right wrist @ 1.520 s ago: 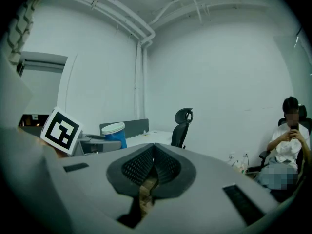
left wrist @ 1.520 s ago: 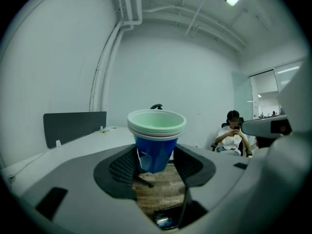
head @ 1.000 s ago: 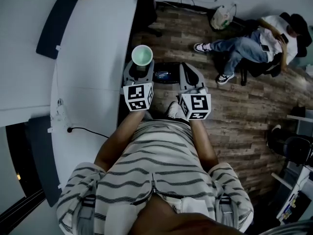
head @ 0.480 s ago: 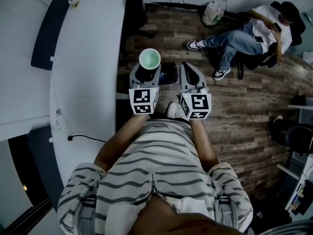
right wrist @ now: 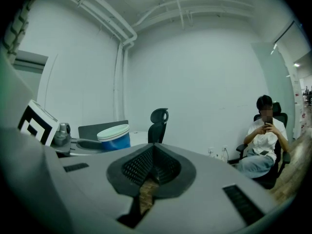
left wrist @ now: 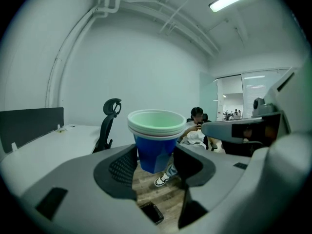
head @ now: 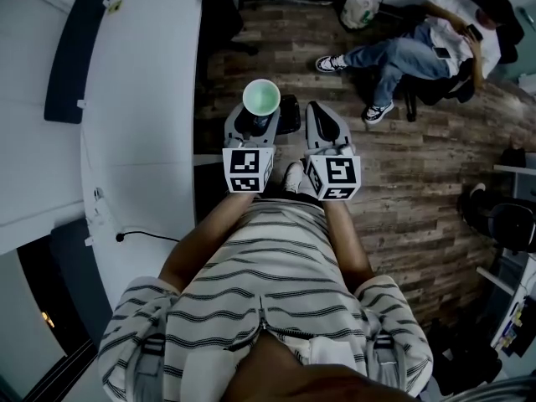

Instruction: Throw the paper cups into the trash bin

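L gripper (head: 254,126) (left wrist: 156,165): jaws spread wide, pads pinching the blue lower wall of a stack of nested paper cups (head: 261,98) (left wrist: 156,136). Stack is upright, pale green inside, several rims visible, held in the air over the wood floor (head: 402,191), at 12 o'clock from the wearer's torso in head view.

R gripper (head: 325,128) (right wrist: 153,165): jaws pressed together, nothing btwn them, just beside L gripper at its 3 o'clock. In R gripper view the cup stack sits at 9 o'clock.

Dark boxy container (head: 290,113) on the floor btwn the two gripper tips, partly hidden; can't tell if it's the bin.

White desk (head: 142,99) at 9–10 o'clock, clear of the cups. Seated person (head: 419,48) at 2 o'clock, well apart. Black office chair (left wrist: 108,123) at the desk edge.
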